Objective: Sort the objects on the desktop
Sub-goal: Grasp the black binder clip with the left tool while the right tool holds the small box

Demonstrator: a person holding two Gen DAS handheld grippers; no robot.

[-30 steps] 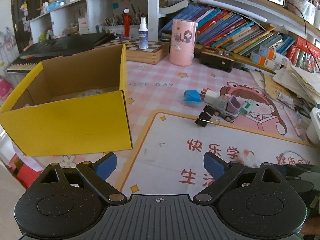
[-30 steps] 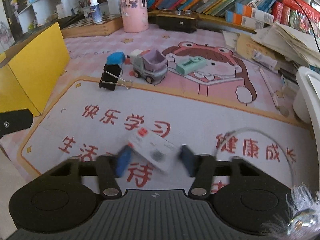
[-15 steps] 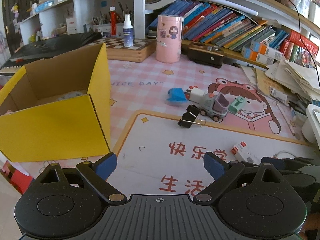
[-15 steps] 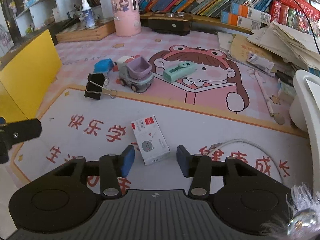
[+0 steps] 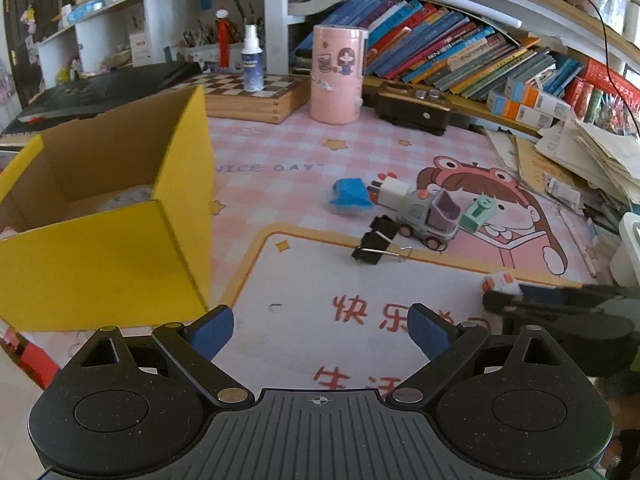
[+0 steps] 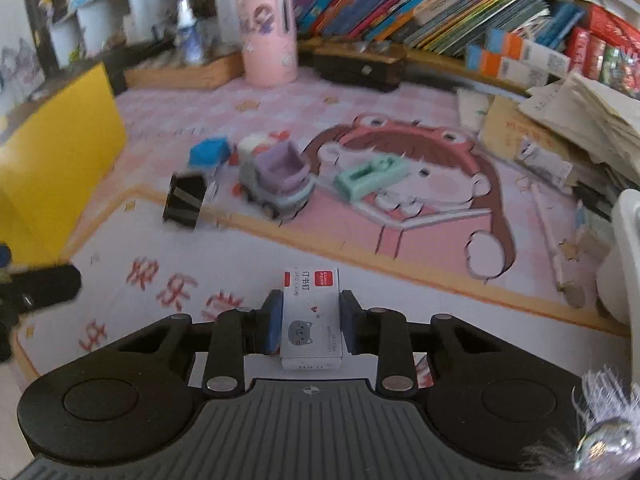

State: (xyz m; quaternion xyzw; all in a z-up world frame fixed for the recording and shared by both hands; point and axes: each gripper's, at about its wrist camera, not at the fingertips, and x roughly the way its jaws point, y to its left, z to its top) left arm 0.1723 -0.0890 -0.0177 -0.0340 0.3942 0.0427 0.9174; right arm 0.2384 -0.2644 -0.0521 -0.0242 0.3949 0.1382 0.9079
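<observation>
My right gripper (image 6: 309, 322) is shut on a small white staple box (image 6: 311, 312) with a red label and a cat drawing, low over the desk mat. In the left wrist view that box (image 5: 498, 282) shows at the right, with the right gripper (image 5: 532, 300) around it. My left gripper (image 5: 320, 332) stands open over the mat with nothing between its blue pads. The open yellow cardboard box (image 5: 104, 240) sits at the left. Further back lie a black binder clip (image 6: 184, 200), a toy truck (image 6: 276, 182), a blue object (image 6: 206, 152) and a mint green stapler (image 6: 370, 178).
A pink cylinder holder (image 5: 339, 74), a wooden chessboard box (image 5: 248, 96) with a spray bottle (image 5: 252, 60), and a dark wooden box (image 5: 412, 108) line the back. Books fill the shelf behind. Paper stacks (image 6: 580, 120) and a white container (image 6: 626, 256) crowd the right side.
The right gripper's jaws closed onto the staple box, which lay loose between them half a second ago. The left wrist view shifted, so the yellow box now sits further left.
</observation>
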